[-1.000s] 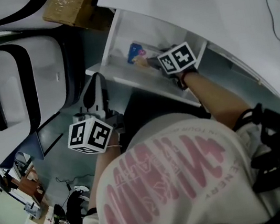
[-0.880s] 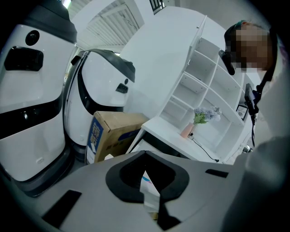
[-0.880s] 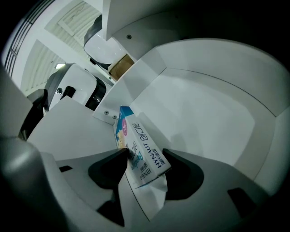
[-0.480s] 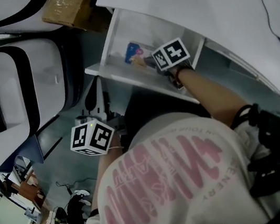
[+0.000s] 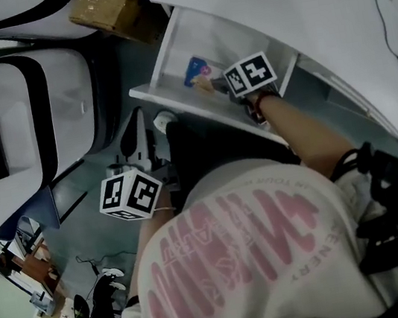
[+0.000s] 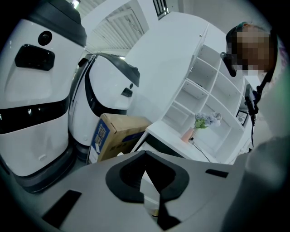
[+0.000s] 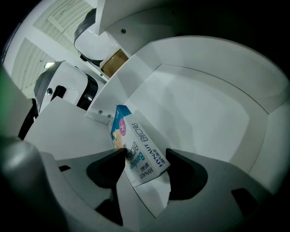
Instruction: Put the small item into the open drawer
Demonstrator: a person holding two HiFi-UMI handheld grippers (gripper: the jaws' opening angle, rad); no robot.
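Observation:
The small item is a blue and white box of bandages (image 7: 138,147). It leans in the open white drawer (image 7: 204,113) near its left wall. My right gripper (image 7: 146,154) reaches into the drawer with its jaws opening; the box's lower end stands between them, and the pads no longer press it. In the head view the box (image 5: 195,68) shows just beyond the right gripper (image 5: 220,84), inside the drawer (image 5: 166,96). My left gripper (image 5: 138,119) hangs below the drawer front, jaws shut and empty; in its own view the left gripper (image 6: 145,154) points up at the desk.
A white desk top (image 5: 296,17) overhangs the drawer. A cardboard box (image 5: 109,7) lies on the floor beside large white and black machine housings (image 5: 19,124). White shelves (image 6: 204,95) with a small plant (image 6: 204,121) stand behind the desk. The person's body fills the lower head view.
My right gripper has shifted a little deeper into the drawer with the box, and its jaws have spread. The left gripper has stayed almost where it was.

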